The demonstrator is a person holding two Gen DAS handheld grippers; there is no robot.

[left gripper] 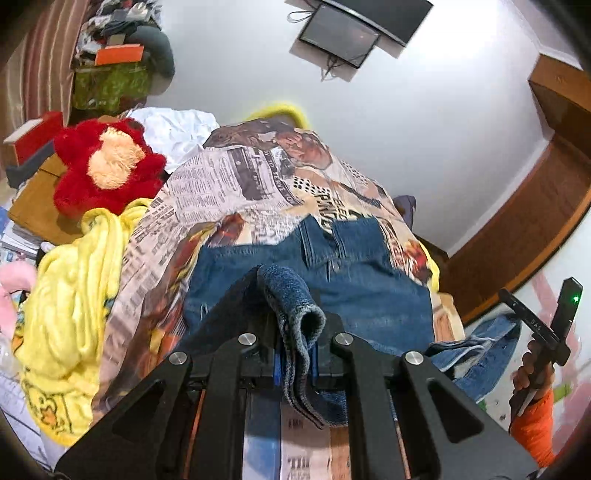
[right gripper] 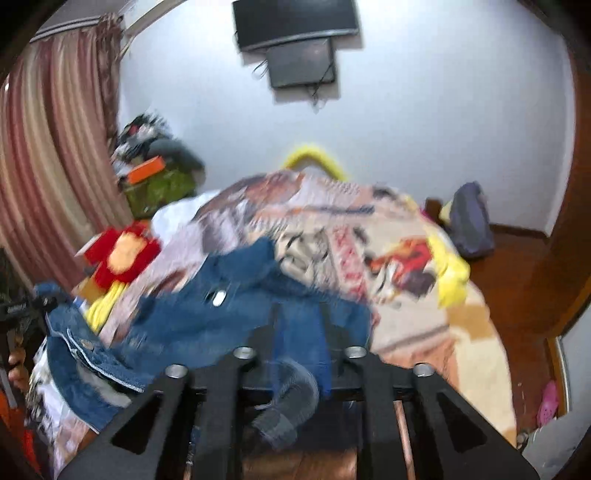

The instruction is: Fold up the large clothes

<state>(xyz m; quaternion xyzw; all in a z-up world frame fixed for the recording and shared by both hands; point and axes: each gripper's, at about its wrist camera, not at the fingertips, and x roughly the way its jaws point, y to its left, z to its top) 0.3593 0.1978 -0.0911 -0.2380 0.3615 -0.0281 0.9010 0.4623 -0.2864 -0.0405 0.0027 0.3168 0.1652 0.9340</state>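
A blue denim jacket [left gripper: 347, 280] lies on a bed covered with a newspaper-print blanket [left gripper: 229, 184]. My left gripper [left gripper: 295, 295] is shut on a folded edge of the denim, which hangs back between its fingers. My right gripper [right gripper: 299, 325] is shut on another part of the same jacket [right gripper: 207, 314], with a denim cuff hanging down between the fingers. The right gripper and its hand also show at the right edge of the left wrist view [left gripper: 546, 332]. The right wrist view is motion-blurred.
A red plush toy [left gripper: 107, 166] and a yellow fleece blanket [left gripper: 74, 295] lie on the bed's left side. A cluttered shelf [left gripper: 110, 66] and striped curtain [right gripper: 48, 147] stand at the left. A wall TV [right gripper: 295, 22] hangs beyond. A dark bag [right gripper: 472, 221] sits at the right.
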